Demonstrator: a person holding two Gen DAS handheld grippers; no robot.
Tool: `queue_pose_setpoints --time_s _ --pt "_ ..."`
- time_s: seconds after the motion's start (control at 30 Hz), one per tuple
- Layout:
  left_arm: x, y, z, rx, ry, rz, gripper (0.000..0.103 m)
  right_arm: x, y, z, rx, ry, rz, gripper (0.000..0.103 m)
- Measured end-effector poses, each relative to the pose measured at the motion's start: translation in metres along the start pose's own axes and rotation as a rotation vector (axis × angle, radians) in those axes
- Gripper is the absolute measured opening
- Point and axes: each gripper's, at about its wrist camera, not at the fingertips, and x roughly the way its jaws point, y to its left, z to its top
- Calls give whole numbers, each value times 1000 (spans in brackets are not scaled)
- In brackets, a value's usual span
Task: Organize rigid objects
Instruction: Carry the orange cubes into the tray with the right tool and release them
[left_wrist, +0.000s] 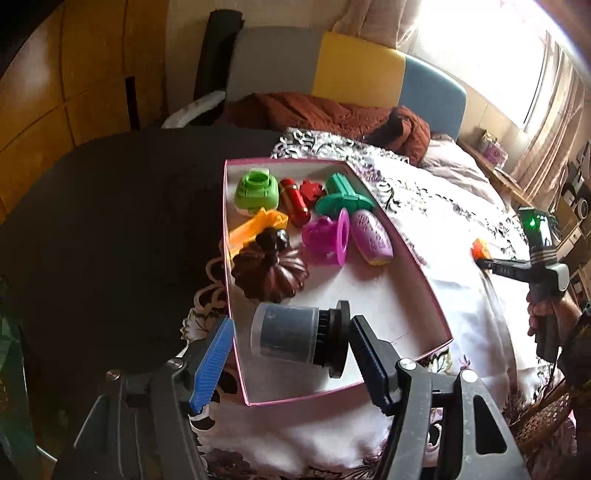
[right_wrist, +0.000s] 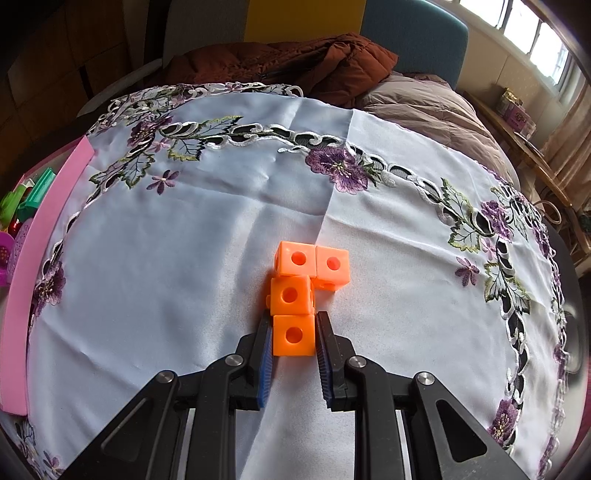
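Right claw (right_wrist: 293, 338) pinches only the end cube of the orange linked plastic cube piece (right_wrist: 301, 291), near the table's front edge; lifted, it could swing loose. Left claw (left_wrist: 291, 354) stands spread.

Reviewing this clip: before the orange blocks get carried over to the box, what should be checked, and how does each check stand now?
1. Right gripper shut on the orange blocks: ok.
2. All four blocks joined firmly: cannot tell.
3. Left gripper open, jar lying in the pink box, pads not pressing it: ok.
4. Free floor in the box for the blocks: ok, on its right side.
5. Cloth free of the pads: cannot tell.
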Motion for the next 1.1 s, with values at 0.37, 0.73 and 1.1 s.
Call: queue_pose_setpoints --time_s 0.37,0.73,1.1 --pt "-6 -6 -2 35 -18 23 66 -1 3 0 -8 11 -25 21" --pt "-15 -6 -2 31 -50 13 66 -21 13 -1 67 1 4 20" --pt "-16 -2 -4 16 -48 7 66 -66 64 -2 17 -98 133 20"
